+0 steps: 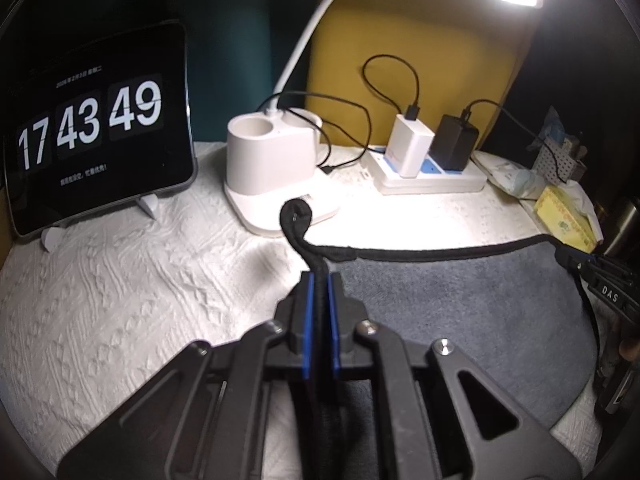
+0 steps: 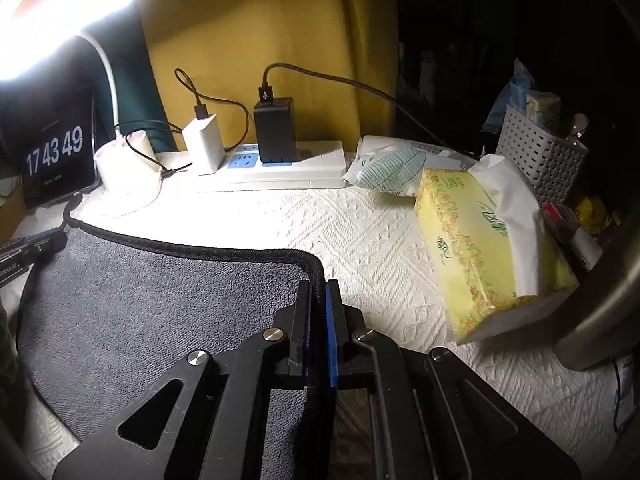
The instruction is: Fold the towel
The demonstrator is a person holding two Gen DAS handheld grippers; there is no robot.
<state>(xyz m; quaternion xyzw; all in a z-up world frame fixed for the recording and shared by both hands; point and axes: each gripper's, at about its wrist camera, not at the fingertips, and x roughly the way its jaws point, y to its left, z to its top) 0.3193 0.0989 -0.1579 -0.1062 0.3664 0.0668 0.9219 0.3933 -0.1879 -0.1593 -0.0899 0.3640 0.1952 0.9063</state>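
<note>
A dark grey towel [image 1: 460, 300] with a black bound hem lies on the white textured cloth [image 1: 120, 280]. My left gripper [image 1: 319, 280] is shut on the towel's left far corner, whose black loop [image 1: 295, 216] sticks up beyond the pads. My right gripper [image 2: 318, 288] is shut on the towel's [image 2: 160, 300] right far corner. The hem runs taut between the two grippers. Each gripper shows at the edge of the other's view: the right one in the left wrist view [image 1: 576, 264], the left one in the right wrist view [image 2: 48, 242].
A tablet clock [image 1: 96, 128] stands at the far left. A white lamp base [image 1: 272, 160] and a power strip [image 1: 432, 176] with two chargers sit behind the towel. A yellow tissue box [image 2: 480, 248], packets and a perforated basket [image 2: 540, 156] are to the right.
</note>
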